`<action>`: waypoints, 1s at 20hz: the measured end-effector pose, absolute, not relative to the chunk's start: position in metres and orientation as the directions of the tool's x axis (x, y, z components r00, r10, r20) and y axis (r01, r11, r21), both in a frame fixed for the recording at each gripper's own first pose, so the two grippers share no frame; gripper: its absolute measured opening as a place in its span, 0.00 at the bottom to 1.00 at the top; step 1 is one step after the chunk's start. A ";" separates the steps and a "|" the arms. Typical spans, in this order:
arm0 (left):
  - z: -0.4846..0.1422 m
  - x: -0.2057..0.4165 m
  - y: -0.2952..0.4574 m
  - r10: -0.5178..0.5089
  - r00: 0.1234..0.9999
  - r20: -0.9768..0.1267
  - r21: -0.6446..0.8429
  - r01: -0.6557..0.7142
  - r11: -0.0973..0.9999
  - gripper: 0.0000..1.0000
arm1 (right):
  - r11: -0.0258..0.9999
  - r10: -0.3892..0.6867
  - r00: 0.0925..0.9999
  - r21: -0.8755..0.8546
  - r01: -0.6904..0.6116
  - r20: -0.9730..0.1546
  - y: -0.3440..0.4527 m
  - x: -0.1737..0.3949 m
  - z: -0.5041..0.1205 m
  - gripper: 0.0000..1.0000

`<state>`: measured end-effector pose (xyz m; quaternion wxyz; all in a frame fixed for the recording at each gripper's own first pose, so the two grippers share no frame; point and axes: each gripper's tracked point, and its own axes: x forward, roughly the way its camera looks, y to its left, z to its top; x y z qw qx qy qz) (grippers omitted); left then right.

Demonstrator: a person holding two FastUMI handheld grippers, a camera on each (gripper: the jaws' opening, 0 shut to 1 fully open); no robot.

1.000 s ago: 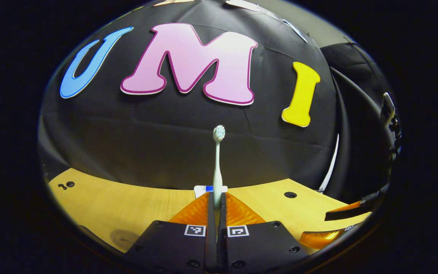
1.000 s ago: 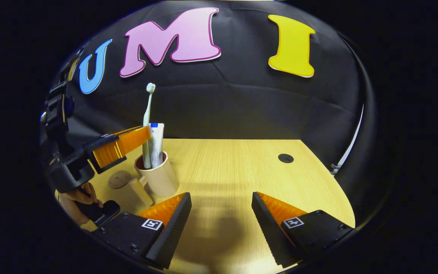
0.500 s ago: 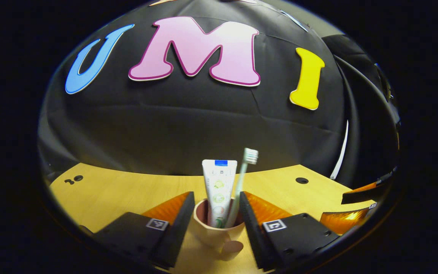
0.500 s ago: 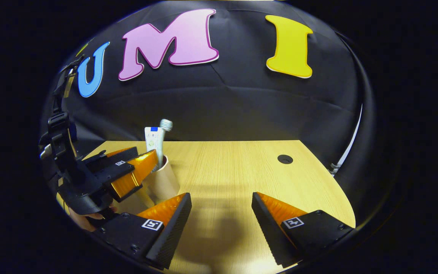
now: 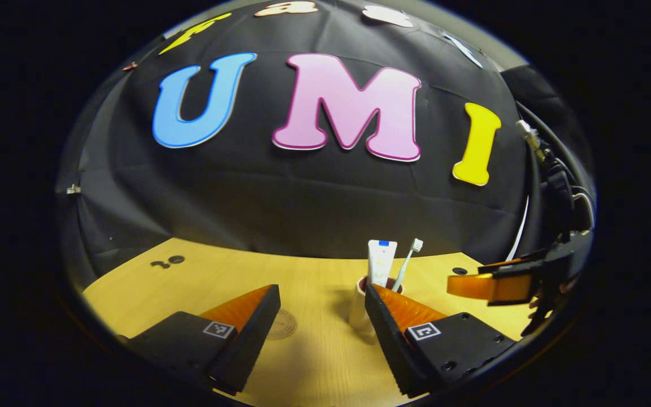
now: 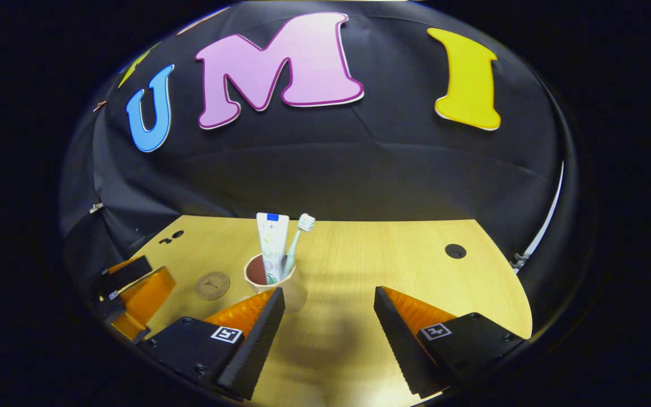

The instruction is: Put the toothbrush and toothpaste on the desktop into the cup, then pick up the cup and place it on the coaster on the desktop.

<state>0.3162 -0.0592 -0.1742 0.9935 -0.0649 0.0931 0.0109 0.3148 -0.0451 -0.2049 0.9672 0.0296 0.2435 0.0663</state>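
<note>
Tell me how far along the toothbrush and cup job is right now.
Done: the toothbrush and toothpaste stand in the cup. In hand: nothing; the left gripper and right gripper are both open. Left: the cup stands on the desktop beside the coaster, so it must be lifted onto it.

The toothpaste [image 6: 272, 243] tube's print is perhaps too small to read.

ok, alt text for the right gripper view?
A cup holding a toothpaste tube and toothbrush stands on a wooden desktop, beside a round coaster. The right gripper sits open in front.
</note>
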 end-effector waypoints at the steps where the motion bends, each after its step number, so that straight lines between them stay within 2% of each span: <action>1: -0.174 0.302 -0.051 0.029 0.980 -0.198 -0.148 -0.059 0.987 0.96 | 0.988 0.154 0.856 0.102 -0.119 -0.493 -0.037 0.317 -0.206 0.98; 6: -0.188 0.231 0.004 0.134 0.954 -0.267 -0.128 -0.173 0.977 0.95 | 0.980 0.195 0.773 0.158 -0.124 -0.604 -0.004 0.324 -0.211 0.98; 11: -0.216 0.180 0.030 0.189 0.921 -0.340 -0.220 -0.273 0.937 0.95 | 0.976 0.219 0.670 0.157 -0.153 -0.709 0.028 0.327 -0.231 0.98; 16: -0.228 0.145 0.063 0.238 0.896 -0.374 -0.225 -0.337 0.914 0.96 | 0.971 0.229 0.556 0.226 -0.074 -0.799 0.051 0.333 -0.258 0.98; 20: -0.227 0.130 0.088 0.272 0.885 -0.379 -0.201 -0.366 0.909 0.95 | 0.981 0.192 0.484 0.180 -0.072 -0.853 0.057 0.338 -0.277 0.97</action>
